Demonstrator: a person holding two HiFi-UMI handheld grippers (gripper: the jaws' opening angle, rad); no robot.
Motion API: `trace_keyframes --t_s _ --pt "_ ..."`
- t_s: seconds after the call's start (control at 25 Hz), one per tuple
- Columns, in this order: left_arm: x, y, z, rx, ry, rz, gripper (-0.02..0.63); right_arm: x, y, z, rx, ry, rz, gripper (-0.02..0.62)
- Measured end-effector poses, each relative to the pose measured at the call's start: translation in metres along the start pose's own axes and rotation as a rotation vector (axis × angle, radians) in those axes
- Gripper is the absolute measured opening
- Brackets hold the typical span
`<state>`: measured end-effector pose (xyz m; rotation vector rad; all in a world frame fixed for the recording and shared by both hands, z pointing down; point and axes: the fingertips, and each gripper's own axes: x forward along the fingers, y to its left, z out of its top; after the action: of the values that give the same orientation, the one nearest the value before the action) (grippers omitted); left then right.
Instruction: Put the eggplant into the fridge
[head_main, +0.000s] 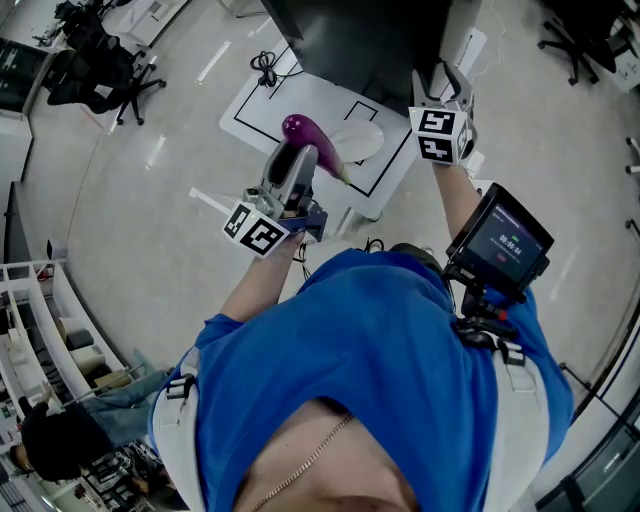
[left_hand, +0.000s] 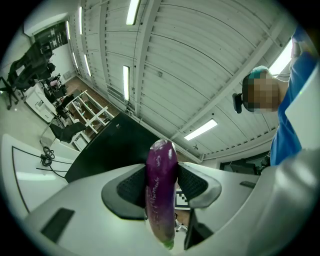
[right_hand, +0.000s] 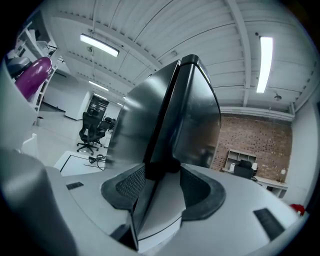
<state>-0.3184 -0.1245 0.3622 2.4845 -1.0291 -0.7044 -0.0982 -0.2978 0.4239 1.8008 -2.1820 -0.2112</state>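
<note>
We are in an open office-lab: black swivel office chairs (head_main: 95, 70), white metal storage racks (head_main: 25, 320), red brick wall (right_hand: 252, 142).

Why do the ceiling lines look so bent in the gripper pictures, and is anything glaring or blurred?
Left gripper view: a wide-angle lens bows the ceiling beams and darkens the corners; the eggplant is sharp. Right gripper view: same bulge, lamps blown out white, the fridge dark and glossy. Head view: the floor curves, with pale glare streaks.
</note>
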Motion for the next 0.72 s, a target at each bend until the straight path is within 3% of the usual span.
trace_keyframes --t_s 0.16,0.44,0.72 --pt "-0.0006 0.0018 0.0009 -0.002 -0.002 0.002 0.209 -0.0032 -0.0009 0.0014 0.006 0.005 -0.002 0.189" --pt "-0.0007 0.0034 0.0018 -0.006 -0.006 0.004 0.209 -0.0063 -0.0039 -0.0003 0.103 0.026 -0.007 0.189" --pt "0.001 0.008 0.0015 -0.01 -0.009 0.005 0.209 -0.0075 -0.0031 -0.0016 0.111 0.032 0.012 0.187"
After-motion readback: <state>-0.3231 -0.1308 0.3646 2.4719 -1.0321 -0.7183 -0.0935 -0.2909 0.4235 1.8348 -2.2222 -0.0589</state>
